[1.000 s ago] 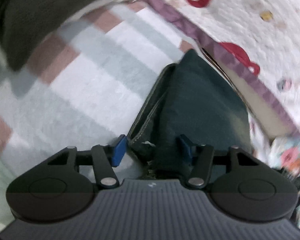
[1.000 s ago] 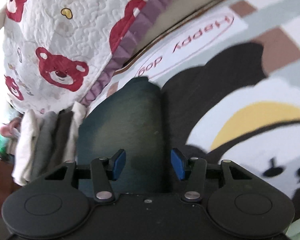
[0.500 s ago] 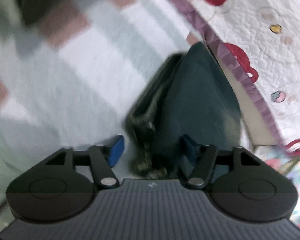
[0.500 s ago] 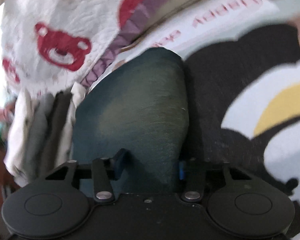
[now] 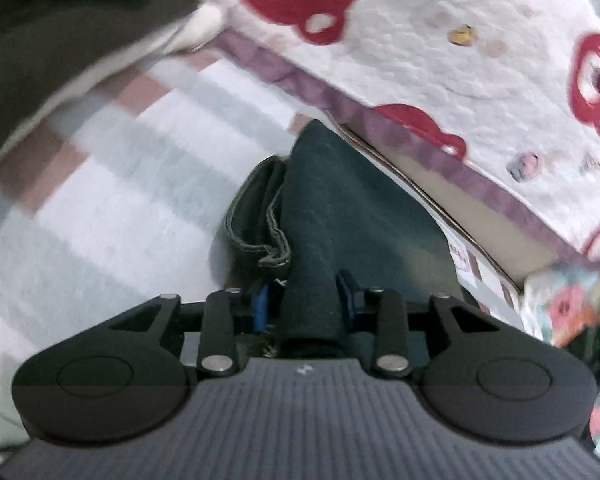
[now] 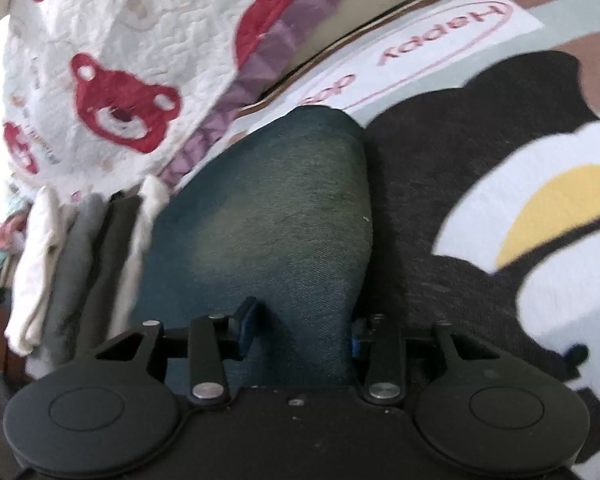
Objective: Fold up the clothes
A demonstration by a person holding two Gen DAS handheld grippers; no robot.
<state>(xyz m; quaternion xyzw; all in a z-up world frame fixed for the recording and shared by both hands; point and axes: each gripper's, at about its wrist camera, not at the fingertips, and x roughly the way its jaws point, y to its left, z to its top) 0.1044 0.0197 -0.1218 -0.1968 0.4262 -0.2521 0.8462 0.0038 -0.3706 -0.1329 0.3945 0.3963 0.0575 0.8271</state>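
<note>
A folded dark blue denim garment (image 5: pixel 340 200) lies on a checked rug (image 5: pixel 100 208), its stitched hem bunched at the left. My left gripper (image 5: pixel 303 298) has a raised fold of the denim between its blue pads, and its jaws are closing on it. In the right wrist view the same denim garment (image 6: pixel 268 200) fills the middle. There my right gripper (image 6: pixel 300 326) is shut on a thick ridge of the cloth, which hides most of its right pad.
A white quilt with red bears and a purple border (image 5: pixel 440 60) (image 6: pixel 100 60) hangs close behind the denim. A stack of folded white and grey clothes (image 6: pixel 80 248) stands at the left. A dark grey garment (image 5: pixel 60 40) lies far left. A rug with a black panda print (image 6: pixel 460 180) spreads right.
The left jaws opened wide around the denim's hem, then closed in on a fold of it. The right gripper slid onto the denim and took hold of its near edge.
</note>
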